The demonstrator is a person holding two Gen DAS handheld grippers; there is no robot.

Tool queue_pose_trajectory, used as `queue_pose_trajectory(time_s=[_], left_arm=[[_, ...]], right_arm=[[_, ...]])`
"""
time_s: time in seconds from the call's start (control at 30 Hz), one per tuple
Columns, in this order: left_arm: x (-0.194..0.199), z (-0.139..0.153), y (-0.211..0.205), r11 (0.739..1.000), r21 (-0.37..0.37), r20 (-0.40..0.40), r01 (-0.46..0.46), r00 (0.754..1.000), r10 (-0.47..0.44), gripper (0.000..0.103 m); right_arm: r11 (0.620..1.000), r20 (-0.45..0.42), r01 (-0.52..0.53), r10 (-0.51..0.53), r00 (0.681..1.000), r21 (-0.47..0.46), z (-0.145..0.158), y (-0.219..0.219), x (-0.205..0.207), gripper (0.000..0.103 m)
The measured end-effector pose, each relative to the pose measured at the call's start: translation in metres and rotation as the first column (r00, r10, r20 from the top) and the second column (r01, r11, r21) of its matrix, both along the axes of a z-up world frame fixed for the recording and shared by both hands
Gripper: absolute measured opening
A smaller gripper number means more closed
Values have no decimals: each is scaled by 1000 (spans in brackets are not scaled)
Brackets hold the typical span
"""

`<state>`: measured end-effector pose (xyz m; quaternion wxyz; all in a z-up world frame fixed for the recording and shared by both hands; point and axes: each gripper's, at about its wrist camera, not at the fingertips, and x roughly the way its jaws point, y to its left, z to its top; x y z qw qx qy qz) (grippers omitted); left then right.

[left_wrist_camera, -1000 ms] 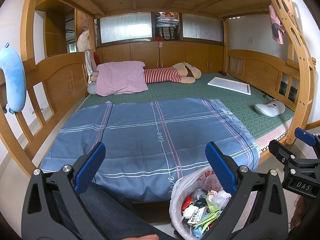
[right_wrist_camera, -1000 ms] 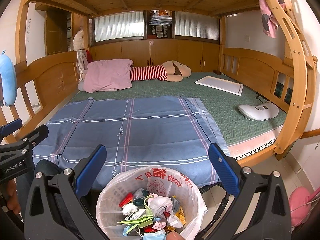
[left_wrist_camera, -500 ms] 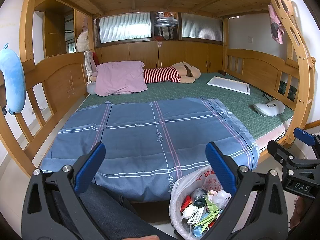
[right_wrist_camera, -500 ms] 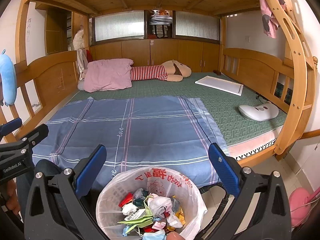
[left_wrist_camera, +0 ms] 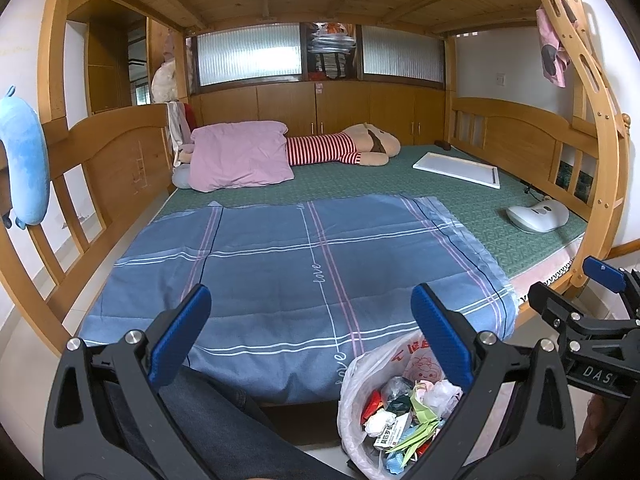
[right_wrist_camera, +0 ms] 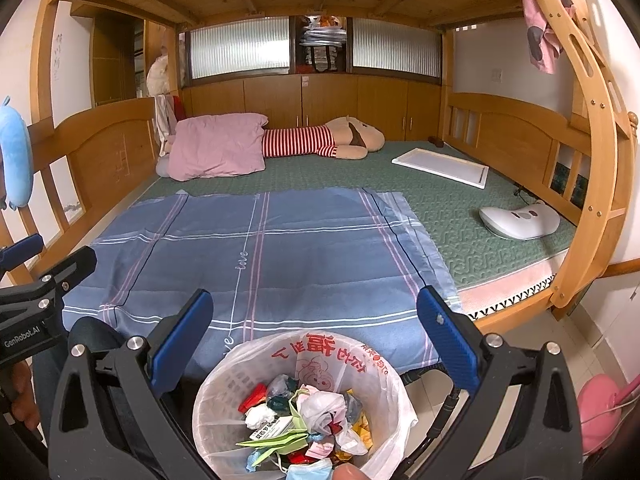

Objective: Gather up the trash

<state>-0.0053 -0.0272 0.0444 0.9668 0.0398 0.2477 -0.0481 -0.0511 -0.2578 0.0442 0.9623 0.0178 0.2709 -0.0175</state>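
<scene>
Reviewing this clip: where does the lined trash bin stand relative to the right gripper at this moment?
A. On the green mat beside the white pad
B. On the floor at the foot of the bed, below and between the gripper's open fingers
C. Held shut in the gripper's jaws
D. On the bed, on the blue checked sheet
B: the trash bin, full of scraps, stands below the blue checked sheet, framed between the open right gripper fingers, which grip nothing.
</scene>
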Motion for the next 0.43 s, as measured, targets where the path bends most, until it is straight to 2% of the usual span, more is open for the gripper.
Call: queue_pose_trajectory(time_s=[0.17, 0.43], left_arm=[[-1, 1, 4, 1000, 2, 23, -15, 1000, 15, 100], [16, -9, 11, 1000, -6, -15, -19, 1000, 19, 100]], right_arm=[[1000, -4, -6, 6, 1000, 0, -2, -1, 4, 100], [1000, -26, -11, 12, 1000, 17, -13, 0, 14, 100]])
